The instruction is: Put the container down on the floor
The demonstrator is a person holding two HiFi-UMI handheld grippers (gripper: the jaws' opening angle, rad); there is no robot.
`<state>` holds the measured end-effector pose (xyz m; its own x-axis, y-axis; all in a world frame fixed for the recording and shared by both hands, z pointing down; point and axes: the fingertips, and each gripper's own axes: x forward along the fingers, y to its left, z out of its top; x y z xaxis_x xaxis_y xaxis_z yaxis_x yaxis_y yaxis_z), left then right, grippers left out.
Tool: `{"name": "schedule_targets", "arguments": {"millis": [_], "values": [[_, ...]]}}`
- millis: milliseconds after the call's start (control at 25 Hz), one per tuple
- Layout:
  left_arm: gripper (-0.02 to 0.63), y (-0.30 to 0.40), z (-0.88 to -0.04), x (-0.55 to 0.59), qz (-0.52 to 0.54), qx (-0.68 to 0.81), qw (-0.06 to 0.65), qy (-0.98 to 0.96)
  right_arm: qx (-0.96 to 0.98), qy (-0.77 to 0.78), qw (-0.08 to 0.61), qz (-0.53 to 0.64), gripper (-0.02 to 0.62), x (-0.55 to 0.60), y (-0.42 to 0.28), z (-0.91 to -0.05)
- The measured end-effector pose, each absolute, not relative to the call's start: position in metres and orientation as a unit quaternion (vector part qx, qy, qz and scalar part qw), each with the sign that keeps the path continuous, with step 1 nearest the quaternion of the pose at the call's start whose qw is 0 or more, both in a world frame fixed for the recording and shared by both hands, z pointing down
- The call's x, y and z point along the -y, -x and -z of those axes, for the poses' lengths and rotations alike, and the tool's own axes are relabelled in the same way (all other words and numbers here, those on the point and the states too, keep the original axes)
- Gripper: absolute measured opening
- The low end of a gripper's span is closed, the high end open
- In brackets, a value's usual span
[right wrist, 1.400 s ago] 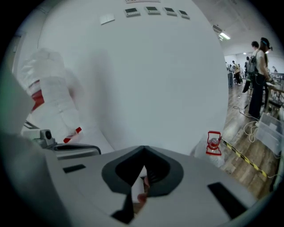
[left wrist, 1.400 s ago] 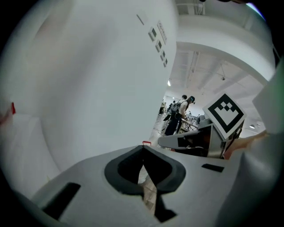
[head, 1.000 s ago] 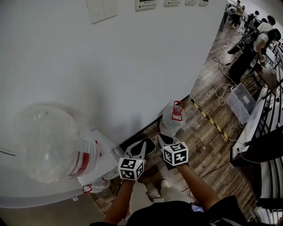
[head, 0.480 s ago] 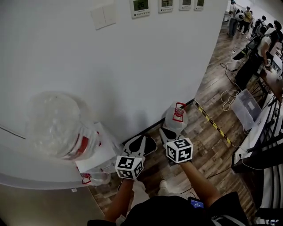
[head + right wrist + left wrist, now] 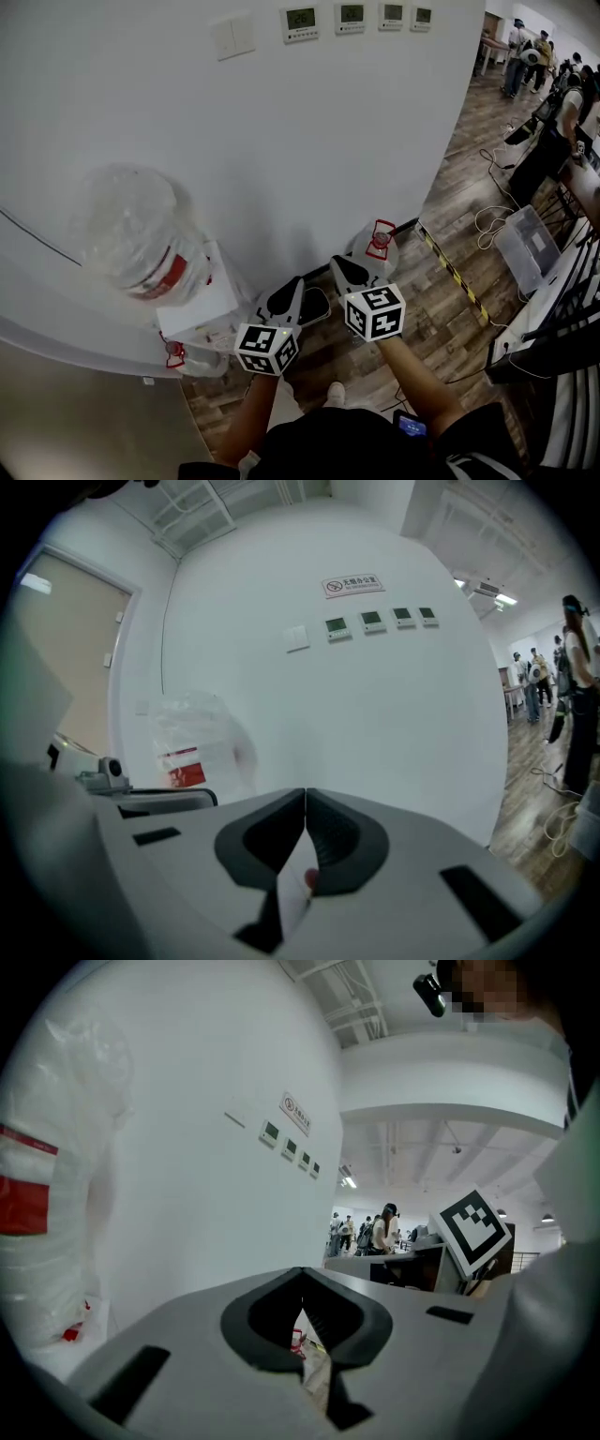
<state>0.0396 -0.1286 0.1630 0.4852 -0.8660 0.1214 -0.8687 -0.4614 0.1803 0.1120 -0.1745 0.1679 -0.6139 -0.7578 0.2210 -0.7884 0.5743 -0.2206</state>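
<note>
Head view shows the container [image 5: 375, 255], a large clear plastic water jug, standing upright on the floor [image 5: 441, 314] at the foot of the wall [image 5: 309, 141], with its red handle [image 5: 379, 236] at the neck on top. Judged from this position, the set-down is already complete.

Tool state:
- The left gripper [image 5: 296, 292] has its jaws brought together at the tips. The left gripper view shows nothing between them, only a sliver of floor through the gap behind the tips.
- The right gripper [image 5: 345, 272] likewise has its jaws fully together and carries nothing. The right gripper view looks at the wall, not at the jug.
- Both grippers are held above the floor. The right one overlaps the jug's near side in the head view, but no contact is visible.

Handling assessment:
- The jug looks thin-walled and probably empty, so it is likely light. Its contents cannot be confirmed.
- The body is wide, round and smooth, so narrow jaws would probably slip on it or dent it.
- The red handle or the neck beneath it is the recommended grip point, being stiff and narrow enough for the jaws.
- A light, tall jug tips easily, so side contact should be avoided.

A second film-wrapped bottle [image 5: 141, 239] sits raised at the left and is not the task item.
</note>
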Motion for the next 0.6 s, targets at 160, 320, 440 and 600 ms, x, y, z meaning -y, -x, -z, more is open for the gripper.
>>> {"name": "schedule_targets", "arguments": {"millis": [160, 320, 440, 600], "values": [[0.017, -0.037, -0.155, 0.115, -0.005, 0.517, 0.102, -0.85, 0.891, -0.428, 0.049, -0.141, 0.029, 0.161, -0.108, -0.158], [0.017, -0.027, -0.143, 0.104, 0.004, 0.522, 0.09, -0.848, 0.891, -0.432, 0.038, -0.137, 0.029, 0.15, -0.102, -0.145], [0.017, -0.019, -0.134, 0.099, 0.018, 0.524, 0.086, -0.847, 0.89, -0.438, 0.028, -0.128, 0.029, 0.143, -0.097, -0.131], [0.017, -0.007, -0.127, 0.091, 0.017, 0.517, 0.086, -0.852, 0.885, -0.448, 0.021, -0.127, 0.029, 0.134, -0.086, -0.122]]}}
